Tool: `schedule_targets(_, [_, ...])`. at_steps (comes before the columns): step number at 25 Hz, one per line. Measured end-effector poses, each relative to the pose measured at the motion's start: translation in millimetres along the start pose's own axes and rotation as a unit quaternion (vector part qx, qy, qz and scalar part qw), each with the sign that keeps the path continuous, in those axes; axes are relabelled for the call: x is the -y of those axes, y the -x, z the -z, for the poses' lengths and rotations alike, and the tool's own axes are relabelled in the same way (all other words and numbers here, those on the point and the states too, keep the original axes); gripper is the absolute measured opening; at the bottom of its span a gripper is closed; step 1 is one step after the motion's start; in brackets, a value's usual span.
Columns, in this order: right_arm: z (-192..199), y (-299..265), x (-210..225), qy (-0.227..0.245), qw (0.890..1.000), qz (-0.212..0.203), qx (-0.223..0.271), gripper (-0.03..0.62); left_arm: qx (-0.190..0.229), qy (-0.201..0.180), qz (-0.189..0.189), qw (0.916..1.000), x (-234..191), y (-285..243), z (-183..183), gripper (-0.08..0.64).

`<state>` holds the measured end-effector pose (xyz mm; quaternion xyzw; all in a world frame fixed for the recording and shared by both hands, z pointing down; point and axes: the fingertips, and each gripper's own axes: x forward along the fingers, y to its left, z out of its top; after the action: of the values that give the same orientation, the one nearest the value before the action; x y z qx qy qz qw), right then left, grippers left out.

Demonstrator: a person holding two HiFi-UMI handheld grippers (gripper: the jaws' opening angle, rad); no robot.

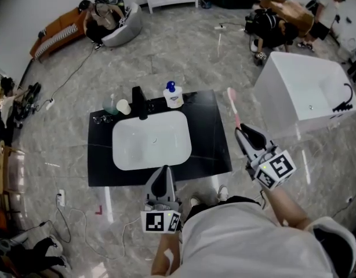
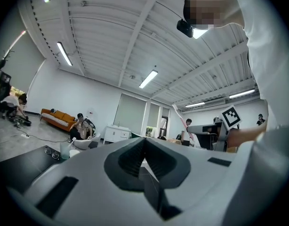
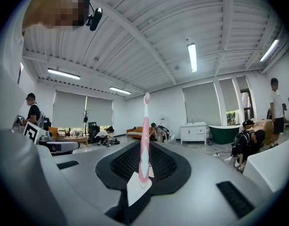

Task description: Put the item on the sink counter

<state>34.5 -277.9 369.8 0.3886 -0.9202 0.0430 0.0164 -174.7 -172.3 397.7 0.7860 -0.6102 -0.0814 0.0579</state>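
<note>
On glossy grey marbled floor: black sink counter (image 1: 210,126), white rounded-rectangle basin (image 1: 152,141) | left gripper (image 1: 164,172) jaws together, nothing held | right gripper (image 1: 242,133) clamping slim pink plastic toothbrush (image 1: 233,106), just beside counter's right edge

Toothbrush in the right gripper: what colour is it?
The slim plastic toothbrush is pink with white parts on its handle. The right gripper view shows it best.
</note>
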Motion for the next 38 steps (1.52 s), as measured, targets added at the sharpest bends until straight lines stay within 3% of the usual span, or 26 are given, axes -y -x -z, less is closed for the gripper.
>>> schedule_targets(38, [92.9,-72.3,30.2,-0.027,0.997,-0.029,-0.064,0.078,-0.037,-0.007,-0.067,0.997,10.9,26.2,9.4,0.005])
